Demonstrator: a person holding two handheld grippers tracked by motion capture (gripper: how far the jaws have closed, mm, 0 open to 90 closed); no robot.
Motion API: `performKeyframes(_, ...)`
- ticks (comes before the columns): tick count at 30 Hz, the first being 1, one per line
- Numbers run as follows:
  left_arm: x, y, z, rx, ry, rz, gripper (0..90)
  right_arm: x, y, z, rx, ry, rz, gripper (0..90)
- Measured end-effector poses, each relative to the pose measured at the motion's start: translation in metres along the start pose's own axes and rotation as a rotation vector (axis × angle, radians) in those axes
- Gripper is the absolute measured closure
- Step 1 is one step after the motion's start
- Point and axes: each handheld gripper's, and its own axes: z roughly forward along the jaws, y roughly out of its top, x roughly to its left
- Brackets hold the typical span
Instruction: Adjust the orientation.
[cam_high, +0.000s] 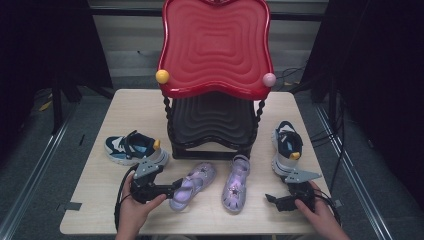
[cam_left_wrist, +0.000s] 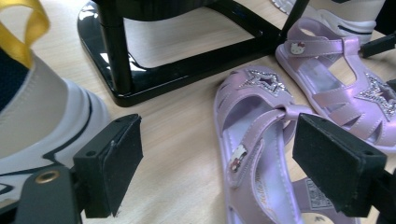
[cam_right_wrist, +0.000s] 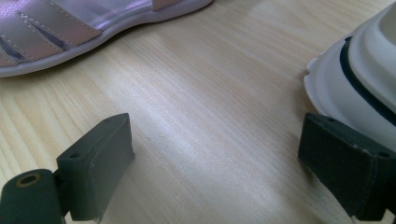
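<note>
High view: the left tongs (cam_high: 176, 188) stand released at the heel of the left lilac sandal (cam_high: 192, 186) on the tabletop (cam_high: 100, 200).
Left gripper view: glossy star-trimmed straps look light, soft, slippery; grip the firmer heel strap (cam_left_wrist: 261, 133).
Right gripper view: right tongs (cam_right_wrist: 224, 163) spread, empty

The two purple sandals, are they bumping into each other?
Apart. In the high view a strip of bare table shows between the left sandal and the right sandal, from their toes down to their heels.
</note>
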Motion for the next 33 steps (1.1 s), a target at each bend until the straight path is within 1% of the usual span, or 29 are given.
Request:
performKeyframes(4, -0.002, 0.000, 0.003, 0.004, -0.007, 0.017, 15.7, 0.000, 0.000, 0.000, 0.000, 0.000, 0.000, 9.4)
performKeyframes(7, -0.004, -0.001, 0.005, 0.012, -0.003, 0.030, 16.3, 0.000, 0.000, 0.000, 0.000, 0.000, 0.000, 9.4)
performKeyframes(10, -0.005, -0.001, 0.007, 0.010, -0.004, 0.046, 21.3, 0.000, 0.000, 0.000, 0.000, 0.000, 0.001, 9.4)
performKeyframes(12, -0.006, -0.002, 0.009, 0.008, -0.008, 0.044, 22.9, 0.000, 0.000, 0.000, 0.000, 0.000, 0.001, 9.4)
performKeyframes(13, -0.006, -0.002, 0.010, 0.013, -0.008, 0.053, 23.6, 0.000, 0.000, 0.000, 0.000, 0.000, 0.000, 9.4)
performKeyframes(16, -0.007, -0.002, 0.011, 0.005, -0.019, 0.042, 25.8, 0.000, 0.000, 0.000, 0.000, 0.000, 0.000, 9.4)
performKeyframes(19, -0.007, -0.003, 0.011, 0.000, -0.033, 0.046, 29.6, 0.000, 0.000, 0.000, 0.000, 0.000, 0.000, 9.4)
performKeyframes(20, -0.008, -0.003, 0.011, -0.001, -0.033, 0.054, 31.3, 0.000, 0.000, 0.000, 0.000, 0.000, 0.000, 9.4)
performKeyframes(25, -0.012, -0.004, 0.010, -0.008, -0.037, 0.066, 34.1, 0.000, 0.000, 0.000, -0.001, 0.001, -0.002, 9.4)
performKeyframes(28, -0.011, -0.005, 0.010, -0.005, -0.046, 0.064, 35.8, 0.000, 0.000, 0.000, 0.000, 0.000, 0.000, 9.4)
performKeyframes(33, -0.012, -0.008, 0.014, 0.019, -0.051, 0.085, 38.9, 0.000, 0.000, 0.000, 0.000, 0.001, 0.000, 9.4)
